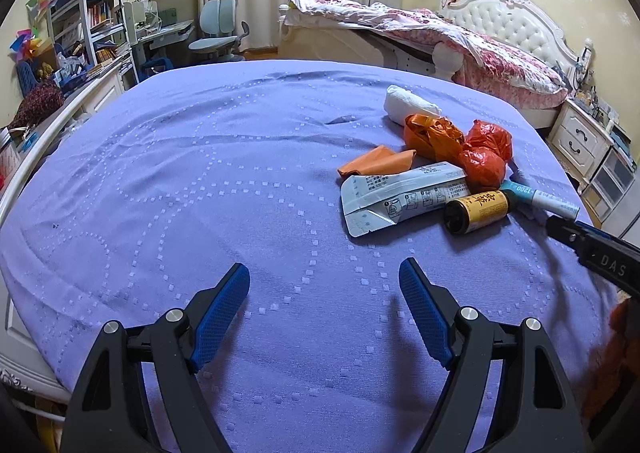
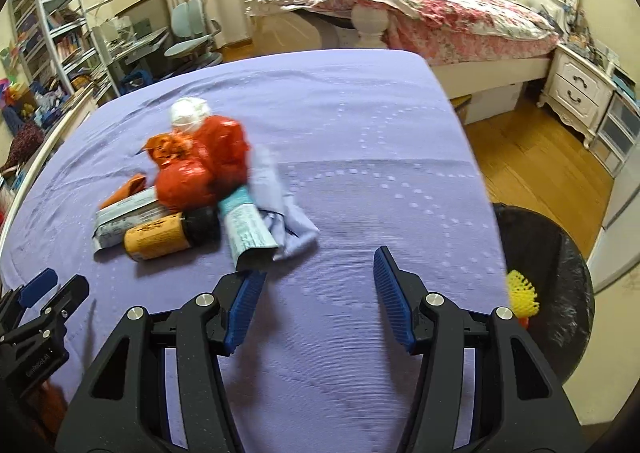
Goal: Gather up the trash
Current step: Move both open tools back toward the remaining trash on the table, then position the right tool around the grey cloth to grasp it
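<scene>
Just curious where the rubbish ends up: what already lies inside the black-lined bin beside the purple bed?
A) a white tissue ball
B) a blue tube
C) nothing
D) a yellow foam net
D: a yellow foam net shows inside the black-lined bin, seen in the right wrist view.

Black angular grippers; ribbed blue fingers (image 1: 222, 313); silver screws; seemingly "DAS" lettering

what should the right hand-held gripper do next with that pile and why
Probably ease the right hand-held gripper forward onto the flattened tube. It is the nearest piece of the trash pile, lying just ahead of the left finger, and the jaws stand open with nothing between them. The black-lined bin waits at the bed's right edge.
</scene>
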Demonstrator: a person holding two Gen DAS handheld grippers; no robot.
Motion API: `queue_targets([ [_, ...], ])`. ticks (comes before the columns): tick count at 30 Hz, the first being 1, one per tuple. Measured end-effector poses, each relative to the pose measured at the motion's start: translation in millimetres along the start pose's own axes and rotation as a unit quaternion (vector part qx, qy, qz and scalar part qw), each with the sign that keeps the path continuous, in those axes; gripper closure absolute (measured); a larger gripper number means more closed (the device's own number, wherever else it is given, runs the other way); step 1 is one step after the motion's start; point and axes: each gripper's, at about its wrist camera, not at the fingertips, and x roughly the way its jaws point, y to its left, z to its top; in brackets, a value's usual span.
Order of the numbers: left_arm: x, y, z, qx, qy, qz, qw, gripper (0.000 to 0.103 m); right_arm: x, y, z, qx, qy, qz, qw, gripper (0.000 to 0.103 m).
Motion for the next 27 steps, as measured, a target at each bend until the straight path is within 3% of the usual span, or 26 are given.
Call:
queue_targets([
  [17, 3.0, -0.3, 0.0, -0.001, 0.007, 0.007, 1.0000, 0.026, -6.2, -27.4, 6.1, 0.029, -0.015, -0.004, 0.999, 0.048],
  [27, 1.2, 3.7, 1.6, -0.007, 0.006, 0.005, 0.9999, 0.026, 3.2, 1.4, 17.6, -0.009, -0.014, 0.016, 1.000, 0.048],
])
